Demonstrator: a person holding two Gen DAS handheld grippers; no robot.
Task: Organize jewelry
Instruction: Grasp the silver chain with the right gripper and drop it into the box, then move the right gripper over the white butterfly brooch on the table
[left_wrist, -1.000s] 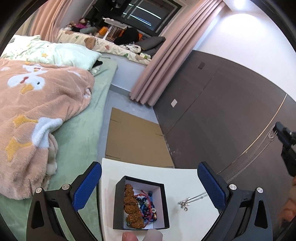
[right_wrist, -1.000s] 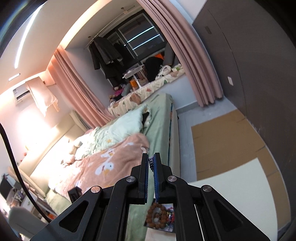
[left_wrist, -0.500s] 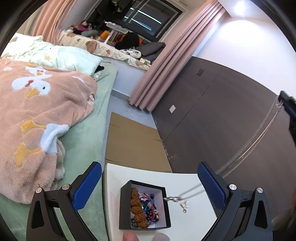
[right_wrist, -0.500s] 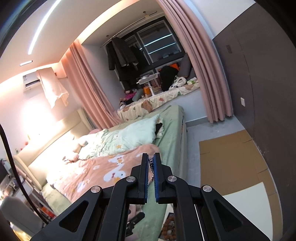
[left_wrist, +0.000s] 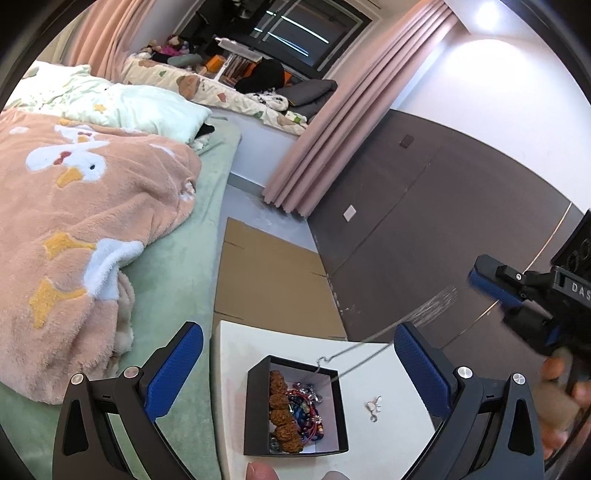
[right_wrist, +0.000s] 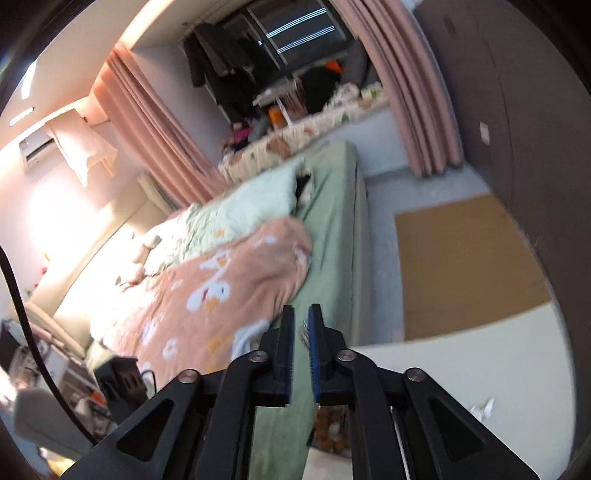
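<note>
My right tool (right_wrist: 301, 334) is clamped on a thin silver chain (left_wrist: 369, 338), which hangs in a long slack line down to the black box (left_wrist: 295, 408) on the white worktop (left_wrist: 229, 354). The chain's hooked end (left_wrist: 320, 360) dangles just over the box's far rim. My left tool (left_wrist: 295, 365) hangs above the box with its pads wide apart, holding nothing.

To do this well, I judge I should lower the right tool slowly so the chain coils into the box and does not drape over the wall, keeping it off the brown beads (left_wrist: 282, 413) and red strings (left_wrist: 308, 410) where it could tangle. A small silver piece (left_wrist: 373, 406) lies on the worktop beside the box, still to be put away.

The right view is blurred; only a glint of chain shows between the pads. Whether the hook touches the rim I cannot tell. The box's near wall hides part of its contents.
</note>
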